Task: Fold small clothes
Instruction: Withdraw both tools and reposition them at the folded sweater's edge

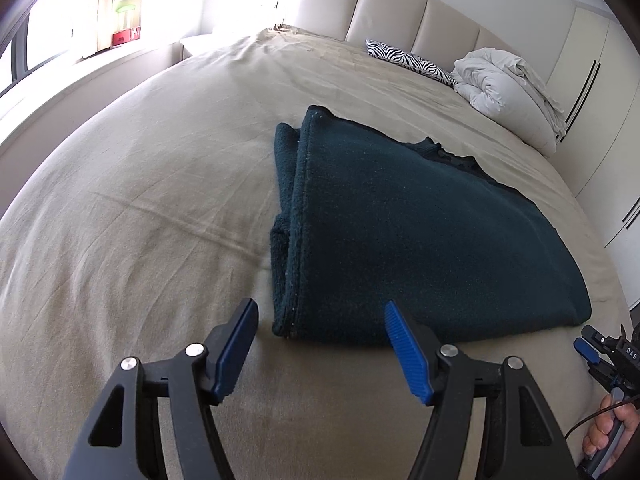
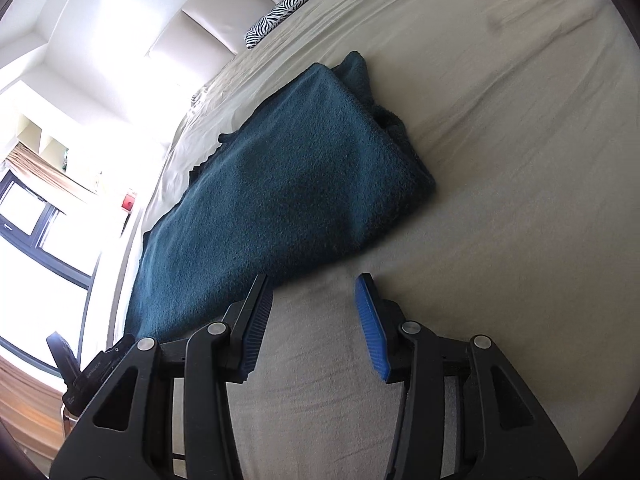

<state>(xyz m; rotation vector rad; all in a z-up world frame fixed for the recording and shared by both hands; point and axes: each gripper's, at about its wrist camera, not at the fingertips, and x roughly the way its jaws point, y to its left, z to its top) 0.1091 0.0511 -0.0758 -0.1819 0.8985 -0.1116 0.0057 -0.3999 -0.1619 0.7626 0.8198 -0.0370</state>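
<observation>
A dark teal fleece garment [image 1: 400,232] lies folded in layers on the beige bed sheet [image 1: 140,200]. My left gripper [image 1: 320,312] is open and empty, just in front of the garment's near left corner. The garment also shows in the right wrist view [image 2: 280,192], folded and running away to the left. My right gripper [image 2: 314,286] is open and empty, hovering at the garment's near edge, its left finger over the cloth's border. The right gripper also appears in the left wrist view [image 1: 600,352] at the far right, held by a hand.
A zebra-print pillow [image 1: 408,60] and a bundled white duvet [image 1: 508,92] lie by the padded headboard [image 1: 384,12]. A window ledge [image 1: 100,64] runs along the bed's left side. White wardrobe doors [image 1: 600,120] stand on the right.
</observation>
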